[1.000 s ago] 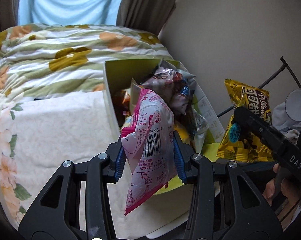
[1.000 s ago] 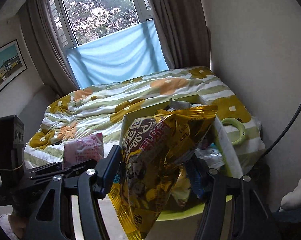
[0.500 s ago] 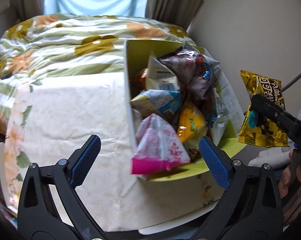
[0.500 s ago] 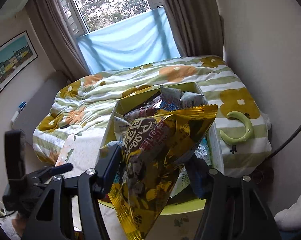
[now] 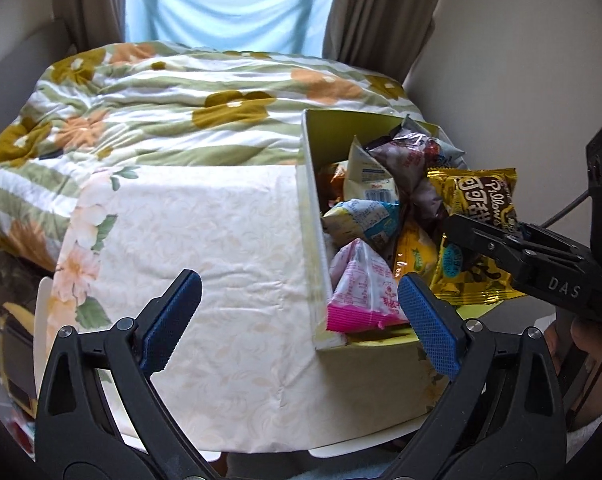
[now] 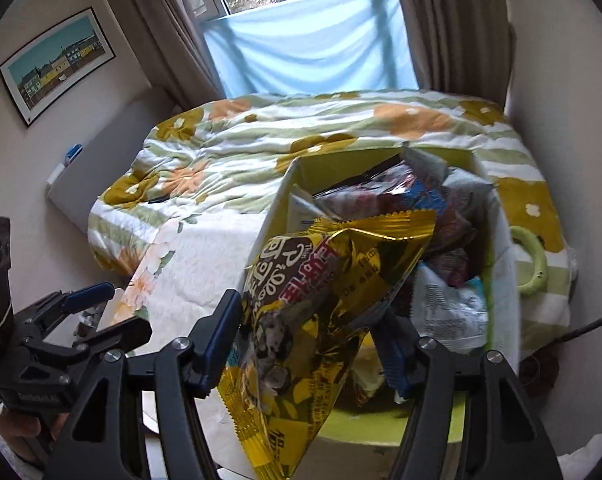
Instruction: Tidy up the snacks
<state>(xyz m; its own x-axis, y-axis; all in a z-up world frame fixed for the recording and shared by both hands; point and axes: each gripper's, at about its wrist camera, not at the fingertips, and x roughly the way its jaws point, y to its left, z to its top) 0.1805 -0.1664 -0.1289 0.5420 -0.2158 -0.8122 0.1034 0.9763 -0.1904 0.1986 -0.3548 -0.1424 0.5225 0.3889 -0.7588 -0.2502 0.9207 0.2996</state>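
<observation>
Cream floral cloth covers the table that fills the near ground of both wrist views, bare of any loose packet on the part that shows. Nearest the left camera, the left gripper hangs with its blue pads spread wide and nothing between them, just short of the near corner of the yellow-green box. At that corner, inside the box, lies a pink packet on its side against the left wall. Beyond it the box is heaped with a blue-and-cream packet, an orange one and several dark foil ones, the pile rising above the rim. To the right, the right gripper is pinching a gold snack bag by its lower half, and the bag hovers over the near right part of the box, not yet resting on the heap. Behind the table the bed with its flowered quilt runs back to the window and curtains. By my reading the sorting is close to finished: nearly everything visible is boxed, and what remains is to set the gold bag down, though room for it looks scarce.
</observation>
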